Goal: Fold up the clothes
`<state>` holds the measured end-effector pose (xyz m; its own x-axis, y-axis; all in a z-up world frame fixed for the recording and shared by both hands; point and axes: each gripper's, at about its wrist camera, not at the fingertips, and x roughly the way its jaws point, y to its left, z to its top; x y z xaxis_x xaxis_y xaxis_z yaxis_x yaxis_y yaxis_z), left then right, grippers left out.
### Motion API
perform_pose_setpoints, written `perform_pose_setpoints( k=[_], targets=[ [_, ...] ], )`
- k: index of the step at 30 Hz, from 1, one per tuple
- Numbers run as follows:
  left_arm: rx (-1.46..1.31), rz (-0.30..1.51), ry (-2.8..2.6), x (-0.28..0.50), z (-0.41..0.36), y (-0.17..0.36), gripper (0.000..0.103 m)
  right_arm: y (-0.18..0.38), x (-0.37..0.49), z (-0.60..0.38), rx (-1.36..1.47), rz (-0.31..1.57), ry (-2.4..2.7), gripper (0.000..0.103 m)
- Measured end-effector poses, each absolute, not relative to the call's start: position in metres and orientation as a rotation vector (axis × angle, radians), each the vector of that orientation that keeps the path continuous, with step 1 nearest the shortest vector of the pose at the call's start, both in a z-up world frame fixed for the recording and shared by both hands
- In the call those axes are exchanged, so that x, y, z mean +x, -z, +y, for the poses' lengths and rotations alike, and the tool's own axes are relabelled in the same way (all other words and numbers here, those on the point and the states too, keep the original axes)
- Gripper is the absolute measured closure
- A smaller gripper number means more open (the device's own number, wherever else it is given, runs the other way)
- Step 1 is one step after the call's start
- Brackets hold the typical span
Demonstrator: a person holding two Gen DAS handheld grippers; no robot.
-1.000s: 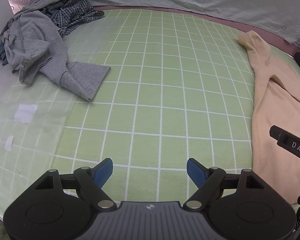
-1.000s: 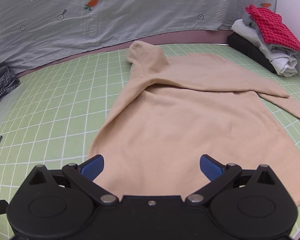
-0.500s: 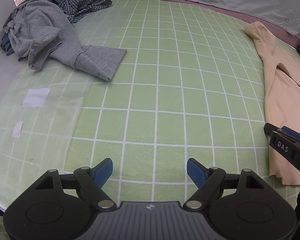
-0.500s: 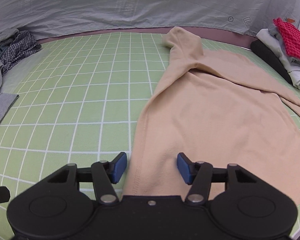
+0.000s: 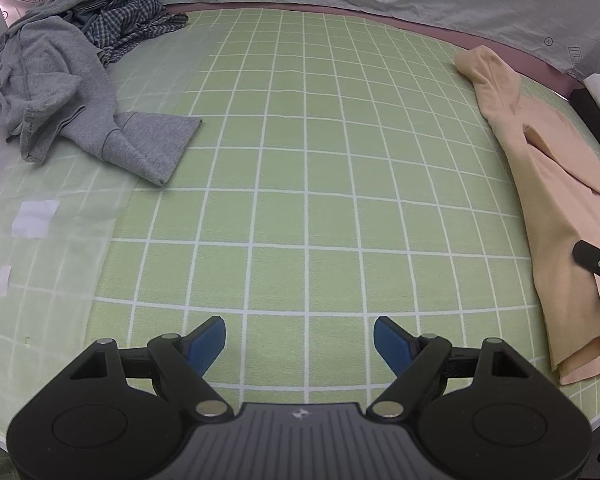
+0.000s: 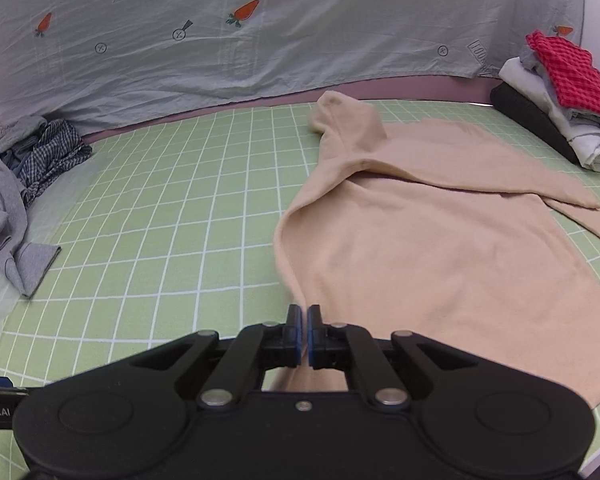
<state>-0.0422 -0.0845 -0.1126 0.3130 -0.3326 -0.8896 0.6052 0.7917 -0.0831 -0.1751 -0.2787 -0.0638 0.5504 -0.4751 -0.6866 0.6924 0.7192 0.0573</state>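
A beige long-sleeved top (image 6: 428, 240) lies spread on the green grid mat (image 6: 180, 220), one sleeve folded across its chest. My right gripper (image 6: 303, 330) is shut on the top's near left hem edge, which rises in a ridge between the pads. In the left wrist view the same top (image 5: 548, 200) lies at the far right. My left gripper (image 5: 300, 342) is open and empty over bare mat (image 5: 300, 180), well left of the top. Part of the right gripper (image 5: 598, 266) shows at that view's right edge.
A heap of unfolded clothes, a grey sweatshirt (image 5: 72, 104) and a checked shirt (image 5: 128, 16), lies at the mat's far left. A stack of folded clothes with a red checked piece (image 6: 568, 72) on top stands at the far right. A grey printed sheet (image 6: 260, 32) hangs behind.
My right gripper moved to the top's left hem and shut on it, from wide open to pinched. The hem edge is now lifted. My left gripper stayed open and shifted slightly.
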Motion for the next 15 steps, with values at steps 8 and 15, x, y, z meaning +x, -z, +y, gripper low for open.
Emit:
perform_pose_setpoints(
  k=[8,15],
  targets=[
    [0.301,1.062,0.682,-0.069,-0.127,0.106,0.021,0.07,-0.226,-0.329,0.38,0.709,0.832,0.1],
    [0.327,1.071,0.637,-0.091,-0.149,0.104,0.021,0.101,-0.248,-0.366,0.403,0.81,0.787,0.1]
  ],
)
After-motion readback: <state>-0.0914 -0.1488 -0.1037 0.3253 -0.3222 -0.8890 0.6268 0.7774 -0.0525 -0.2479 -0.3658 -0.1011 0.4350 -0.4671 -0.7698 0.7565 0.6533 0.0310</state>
